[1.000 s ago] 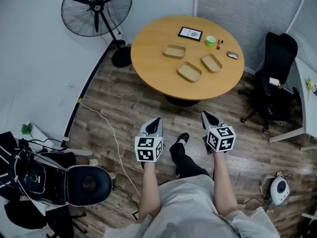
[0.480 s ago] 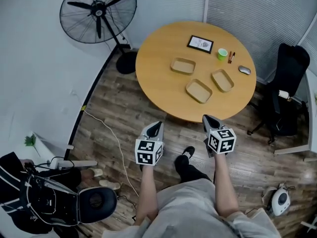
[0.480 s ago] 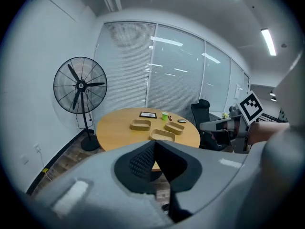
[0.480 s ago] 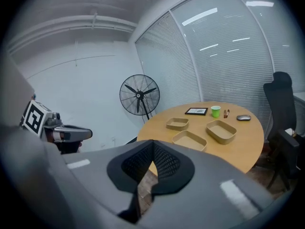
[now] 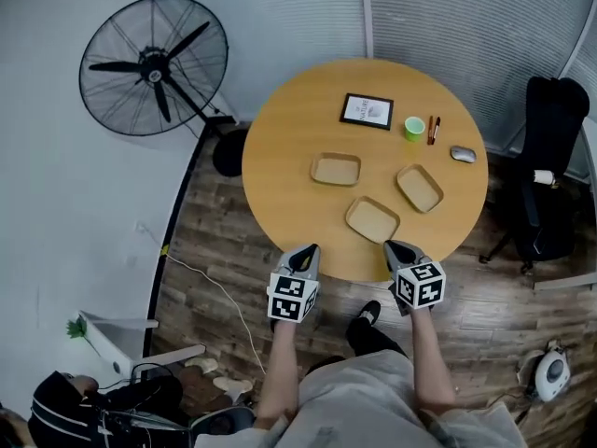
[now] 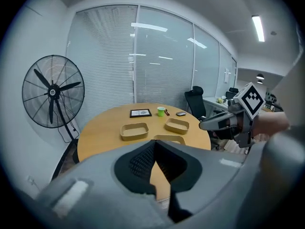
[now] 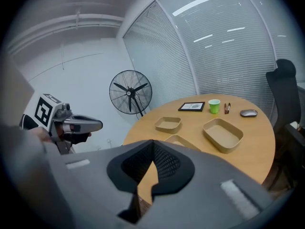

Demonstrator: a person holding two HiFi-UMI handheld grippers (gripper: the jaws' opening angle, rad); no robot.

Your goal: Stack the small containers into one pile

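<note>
Three shallow tan containers lie apart on the round wooden table (image 5: 280, 138): a left one (image 5: 336, 169), a near one (image 5: 372, 219) and a right one (image 5: 420, 188). My left gripper (image 5: 306, 255) and right gripper (image 5: 396, 250) hang side by side at the table's near edge, both shut and empty. From the left gripper (image 6: 153, 144) the view takes in the containers (image 6: 134, 130) (image 6: 177, 125) ahead. Past the right gripper (image 7: 152, 144), the right container (image 7: 223, 134) lies closest.
At the table's far side lie a framed picture (image 5: 366, 110), a green cup (image 5: 414, 128), pens (image 5: 433, 130) and a mouse (image 5: 462, 154). A standing fan (image 5: 154, 66) is at the left, a black office chair (image 5: 555, 171) at the right. A cable runs over the wooden floor (image 5: 201, 278).
The person has walked up to the table. Both grippers, earlier over the floor, now reach the table's near edge, still shut.
</note>
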